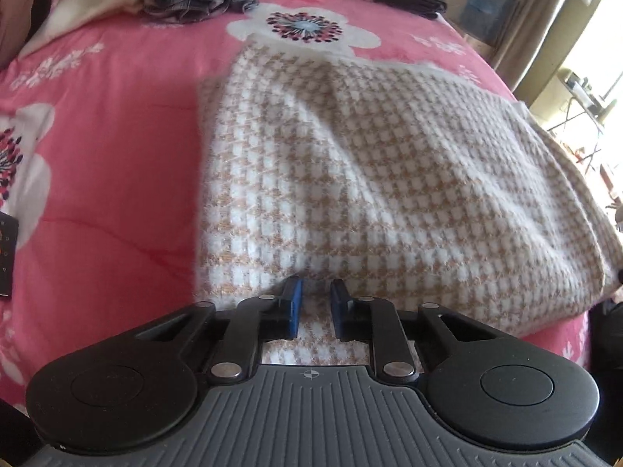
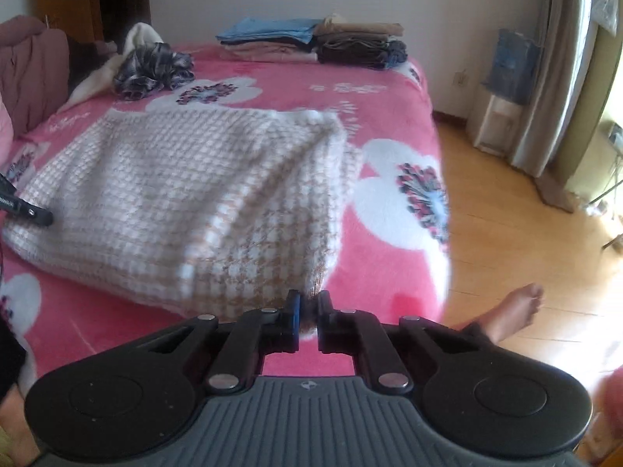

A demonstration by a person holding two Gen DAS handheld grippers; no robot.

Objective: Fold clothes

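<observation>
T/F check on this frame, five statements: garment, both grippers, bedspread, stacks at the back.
1. The houndstooth garment lies on a pink floral bedspread. True.
2. The right gripper is shut on the garment's near corner. True.
3. The left gripper hovers over bare bedspread. False: garment fabric lies under and between its fingers.
4. Folded clothes are stacked at the bed's far end. True.
5. The crumpled plaid item sits on top of the garment. False: it lies apart, behind it.

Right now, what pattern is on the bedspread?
Pink bedspread with large white flowers; the right wrist view shows it best.
</observation>
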